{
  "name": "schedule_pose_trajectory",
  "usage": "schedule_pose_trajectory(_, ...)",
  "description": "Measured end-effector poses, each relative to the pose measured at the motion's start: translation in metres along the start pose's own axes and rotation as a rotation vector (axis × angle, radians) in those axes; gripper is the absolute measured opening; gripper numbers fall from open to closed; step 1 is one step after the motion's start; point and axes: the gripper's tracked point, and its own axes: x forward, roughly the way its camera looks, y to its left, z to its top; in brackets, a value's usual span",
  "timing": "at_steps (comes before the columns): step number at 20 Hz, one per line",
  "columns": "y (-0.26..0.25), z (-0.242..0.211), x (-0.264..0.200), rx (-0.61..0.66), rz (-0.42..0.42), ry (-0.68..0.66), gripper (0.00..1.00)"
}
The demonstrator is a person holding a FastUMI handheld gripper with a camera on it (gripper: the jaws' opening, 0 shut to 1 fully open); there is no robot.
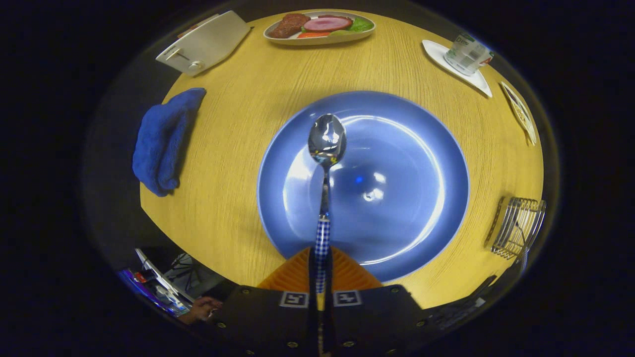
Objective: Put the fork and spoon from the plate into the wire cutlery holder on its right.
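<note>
Spoon [325, 198] is clamped by its checked handle between gripper [321, 277] fingers, bowl held over the blue plate [421, 163]; wire cutlery holder [518, 225] sits well apart at table edge.

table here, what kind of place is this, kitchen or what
Likely a staged dining table: a wooden table laid with a blue plate, a dish of food and a wire holder. The tongs are shut on a spoon.

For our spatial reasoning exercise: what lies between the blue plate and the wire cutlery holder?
Bare table in the gripper view, between blue plate and wire cutlery holder.
</note>
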Motion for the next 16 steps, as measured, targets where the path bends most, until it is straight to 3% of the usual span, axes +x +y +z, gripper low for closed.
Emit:
schedule_pose_trajectory(4, -0.007, -0.001, -0.013, -0.051, 0.000, 0.018, 0.03)
schedule_pose_trajectory(10, -0.035, -0.023, -0.058, -0.227, -0.025, 0.097, 0.03)
schedule_pose_trajectory(16, -0.092, -0.033, -0.110, -0.257, -0.134, 0.122, 0.03)
